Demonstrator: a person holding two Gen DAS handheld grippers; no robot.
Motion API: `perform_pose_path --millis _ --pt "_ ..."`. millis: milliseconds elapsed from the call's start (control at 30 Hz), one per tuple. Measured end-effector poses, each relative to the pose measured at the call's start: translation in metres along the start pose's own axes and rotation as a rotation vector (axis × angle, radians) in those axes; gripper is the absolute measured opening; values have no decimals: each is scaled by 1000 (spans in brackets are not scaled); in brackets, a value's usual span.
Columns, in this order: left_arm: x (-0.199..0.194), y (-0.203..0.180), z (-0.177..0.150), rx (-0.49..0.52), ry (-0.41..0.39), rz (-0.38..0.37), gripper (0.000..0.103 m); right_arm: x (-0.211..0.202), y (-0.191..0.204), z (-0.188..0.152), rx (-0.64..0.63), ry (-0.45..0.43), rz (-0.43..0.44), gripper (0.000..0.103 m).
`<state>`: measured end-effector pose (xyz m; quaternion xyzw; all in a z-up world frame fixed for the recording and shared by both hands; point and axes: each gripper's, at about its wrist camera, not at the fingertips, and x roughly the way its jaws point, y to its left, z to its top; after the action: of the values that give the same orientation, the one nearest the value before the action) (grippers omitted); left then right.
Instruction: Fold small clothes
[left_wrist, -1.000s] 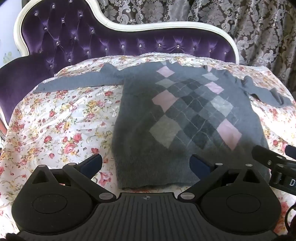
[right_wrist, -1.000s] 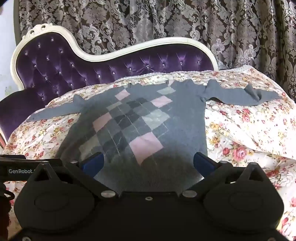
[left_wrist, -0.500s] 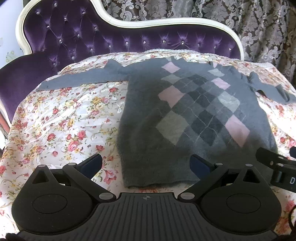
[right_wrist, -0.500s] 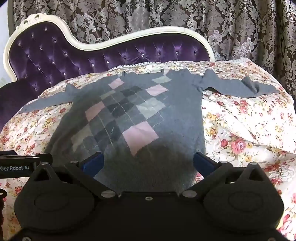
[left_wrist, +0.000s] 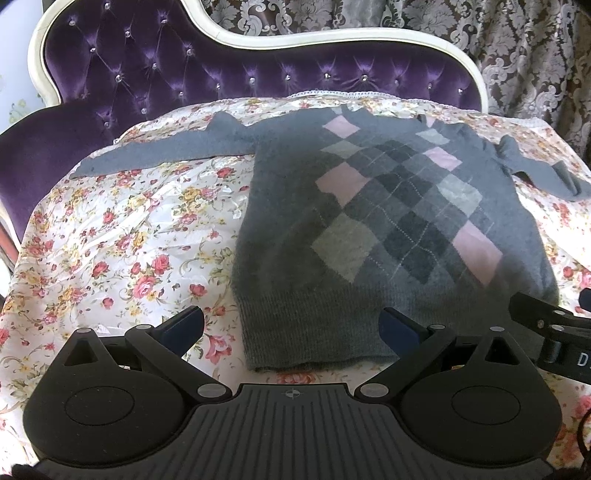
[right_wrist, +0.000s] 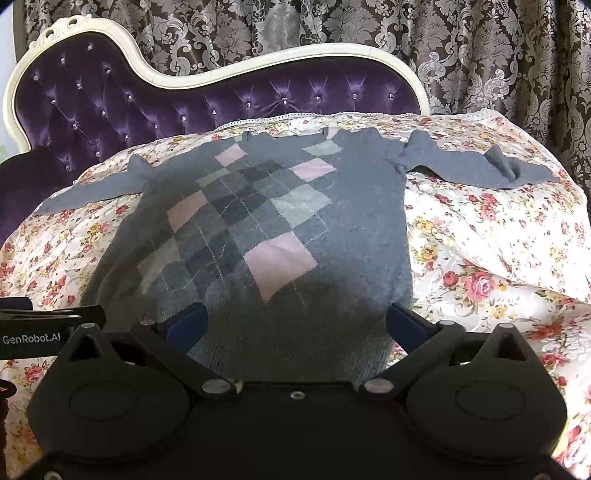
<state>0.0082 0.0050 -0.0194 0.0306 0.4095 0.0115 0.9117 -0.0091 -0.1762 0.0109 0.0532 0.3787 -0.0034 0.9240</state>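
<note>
Seen first through the left wrist camera, a grey sweater with a pink, pale-grey and dark-grey argyle front lies flat and unfolded across the middle and right of the frame, on a floral bedspread patterned with red and yellow roses. One sleeve stretches toward the upper left; the other sleeve runs to the right edge and is slightly rumpled. The ribbed hem lies at lower centre, just above the left gripper, whose jaws stand wide apart with nothing between them but the hem corner lying beneath; whether the blue fingertips touch the cloth cannot be told. At the right edge, part of the right gripper pokes in over the sweater's lower right corner. Along the top runs a purple tufted headboard with a cream frame, and a patterned curtain fills the upper right.

Next, in the right wrist view, the same sweater spreads over the centre and left of the frame, its sleeves reaching the middle left and the upper right. The right gripper sits at the bottom centre with its jaws spread wide and empty, the hem's middle showing between the blue pads. A black piece of the left gripper, lettered "GenRobot.AI", shows at the lower left edge. The bedspread fills the right side, the headboard and curtain the top.
</note>
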Motion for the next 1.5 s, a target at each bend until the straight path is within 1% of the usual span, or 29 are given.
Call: perform_pose_path --millis 633,1500 --pt "7 0 0 7 27 -2 102 4 5 2 -2 10 18 102" --pt "12 -1 -2 11 44 -13 102 8 6 -2 2 23 32 102"
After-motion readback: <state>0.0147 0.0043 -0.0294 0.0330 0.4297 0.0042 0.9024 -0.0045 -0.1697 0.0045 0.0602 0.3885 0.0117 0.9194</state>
